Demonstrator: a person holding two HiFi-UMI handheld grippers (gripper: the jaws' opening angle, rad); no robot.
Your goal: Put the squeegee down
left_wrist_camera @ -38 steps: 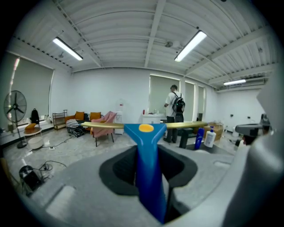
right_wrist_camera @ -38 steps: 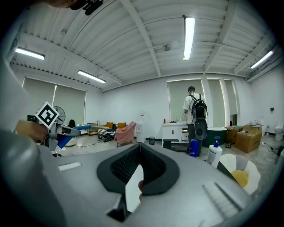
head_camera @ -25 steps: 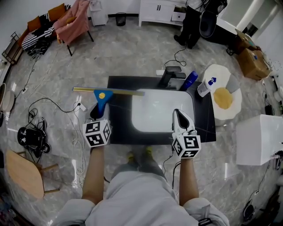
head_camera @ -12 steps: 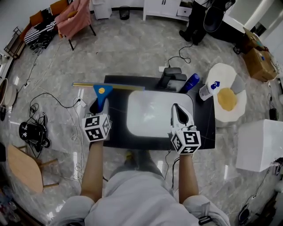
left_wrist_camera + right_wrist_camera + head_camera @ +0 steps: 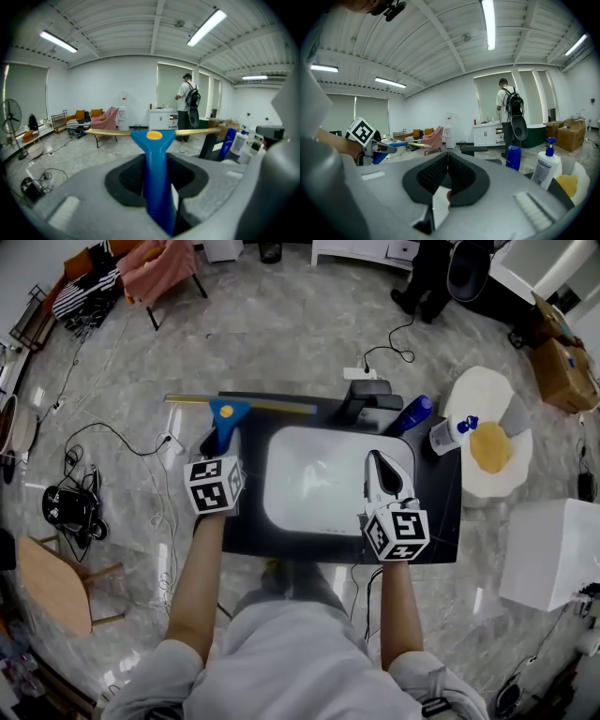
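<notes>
The squeegee has a blue handle (image 5: 225,420) and a long yellow-edged blade (image 5: 272,406). My left gripper (image 5: 217,445) is shut on the handle and holds it over the far left corner of the black table (image 5: 248,521). In the left gripper view the handle (image 5: 156,168) runs up between the jaws to the level blade (image 5: 108,132). My right gripper (image 5: 377,461) is shut and empty above the right side of the white basin (image 5: 319,479). In the right gripper view its pads (image 5: 440,171) meet with nothing between them, and the squeegee (image 5: 401,145) shows at the left.
A black fixture (image 5: 367,399), a blue bottle (image 5: 412,413) and a white spray bottle (image 5: 448,433) stand along the table's far right. A white round stand with a yellow cloth (image 5: 489,448) and a white box (image 5: 553,554) lie to the right. Cables cross the floor at the left. A person (image 5: 187,108) stands far off.
Both grippers have moved forward over the table. The squeegee, still held by the left gripper, has shifted a little right and now hangs over the table's far left corner.
</notes>
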